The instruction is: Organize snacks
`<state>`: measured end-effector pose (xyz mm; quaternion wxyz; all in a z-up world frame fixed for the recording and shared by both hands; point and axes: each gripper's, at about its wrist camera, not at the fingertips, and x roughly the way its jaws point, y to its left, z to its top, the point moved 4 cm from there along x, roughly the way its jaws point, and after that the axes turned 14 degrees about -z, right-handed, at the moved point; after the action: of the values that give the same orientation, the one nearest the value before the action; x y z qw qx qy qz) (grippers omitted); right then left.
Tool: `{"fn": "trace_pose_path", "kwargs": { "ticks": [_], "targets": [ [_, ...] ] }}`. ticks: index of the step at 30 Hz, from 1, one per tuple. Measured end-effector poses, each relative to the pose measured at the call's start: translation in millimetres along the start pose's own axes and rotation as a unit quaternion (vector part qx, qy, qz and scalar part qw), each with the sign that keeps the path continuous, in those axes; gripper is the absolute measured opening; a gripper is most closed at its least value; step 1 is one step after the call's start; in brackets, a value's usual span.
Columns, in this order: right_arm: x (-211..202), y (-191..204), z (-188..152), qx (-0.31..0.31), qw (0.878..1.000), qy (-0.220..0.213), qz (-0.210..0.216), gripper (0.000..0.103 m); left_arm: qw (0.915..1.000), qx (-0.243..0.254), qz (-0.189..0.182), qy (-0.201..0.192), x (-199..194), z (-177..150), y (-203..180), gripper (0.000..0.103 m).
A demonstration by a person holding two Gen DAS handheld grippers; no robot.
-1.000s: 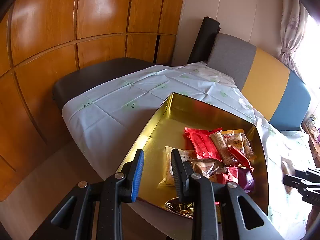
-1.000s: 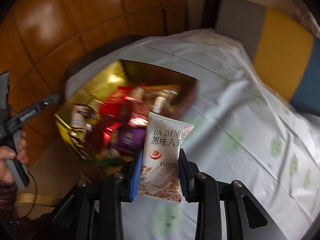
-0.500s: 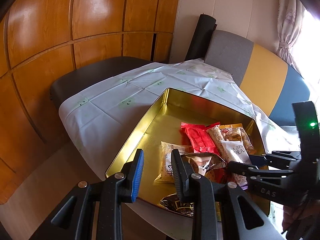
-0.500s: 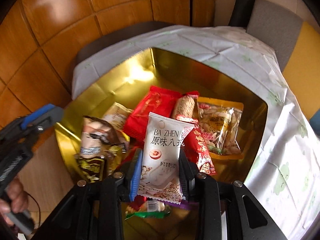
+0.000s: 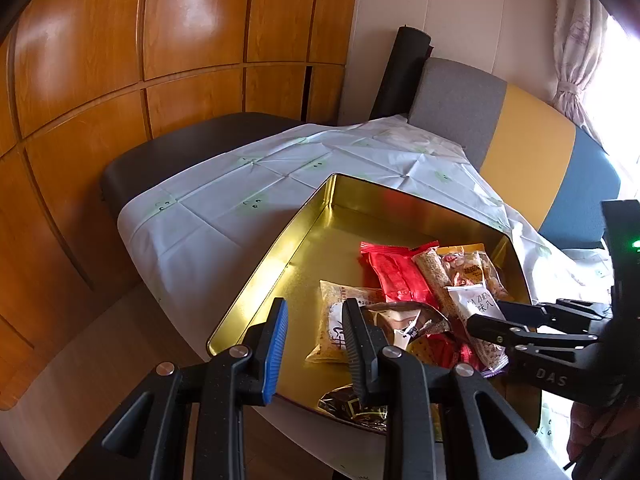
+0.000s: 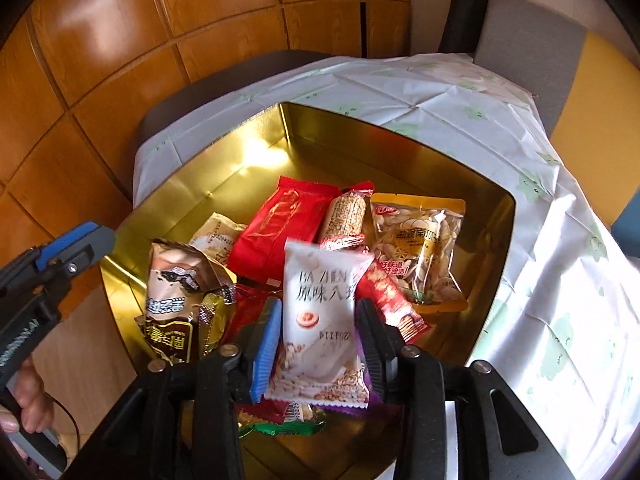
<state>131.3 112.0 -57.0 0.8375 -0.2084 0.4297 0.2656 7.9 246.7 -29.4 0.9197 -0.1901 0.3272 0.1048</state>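
Right gripper point(image 6: 316, 340), fingers spread: white snack packet point(image 6: 320, 320) lies loose between them, over gold tin point(image 6: 496, 216); left gripper point(image 5: 314, 344) spread, empty, at tin's 7 o'clock.

Far-left floor of gold tin point(image 6: 224, 184): bare metal, open from above.
Tin's near-right half: crowded by red packet point(image 6: 280, 228), seed bag point(image 6: 420, 252), gold-brown wrappers point(image 6: 180, 304).
Right gripper point(image 6: 316, 344): over the pile, white packet point(image 6: 320, 320) between its fingers.
Left gripper point(image 5: 314, 344): at tin's near rim.
Tablecloth point(image 5: 224, 208) beyond tin: unobstructed.
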Motion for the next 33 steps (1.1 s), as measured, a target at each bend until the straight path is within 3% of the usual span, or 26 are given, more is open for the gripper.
{"fn": "trace_pose_path", "kwargs": {
  "ticks": [5, 11, 19, 24, 28, 30, 33],
  "targets": [
    [-1.4, -0.5, -1.7, 0.004, 1.000, -0.002, -0.003, 0.042, 1.0000, 0.000, 0.004, 0.000, -0.8, -0.8, -1.7, 0.028],
    [6.5, 3.6, -3.9, -0.004, 1.000, 0.005, -0.017, 0.035, 0.9999, 0.004, 0.010, 0.003, 0.9, -2.2, -3.9, 0.028],
    [-9.3, -3.9, -9.0, 0.025, 0.999, -0.020, -0.012, 0.038, 0.9998, 0.012, 0.016, -0.002, -2.1, -2.2, -7.5, 0.028],
    [-33.0, -12.8, -19.1, 0.052, 0.997, -0.053, -0.026, 0.056, 0.9995, 0.020, 0.019, -0.016, -8.8, -2.3, -14.5, 0.028],
    [-53.0, -22.4, -36.2, 0.077, 0.993, -0.077, -0.054, 0.058, 0.9979, 0.035, 0.030, -0.045, -21.9, -1.3, -25.3, 0.028],
    [-62.0, -27.5, -46.1, 0.094, 0.990, -0.086, -0.066, 0.066, 0.9970, 0.040, 0.030, -0.060, -29.8, -2.2, -32.4, 0.029],
    [-73.9, -35.4, -62.3, 0.119, 0.985, -0.095, -0.084, 0.069, 0.9959, 0.048, 0.027, -0.071, -38.3, -7.3, -44.3, 0.032]
  ]
}}
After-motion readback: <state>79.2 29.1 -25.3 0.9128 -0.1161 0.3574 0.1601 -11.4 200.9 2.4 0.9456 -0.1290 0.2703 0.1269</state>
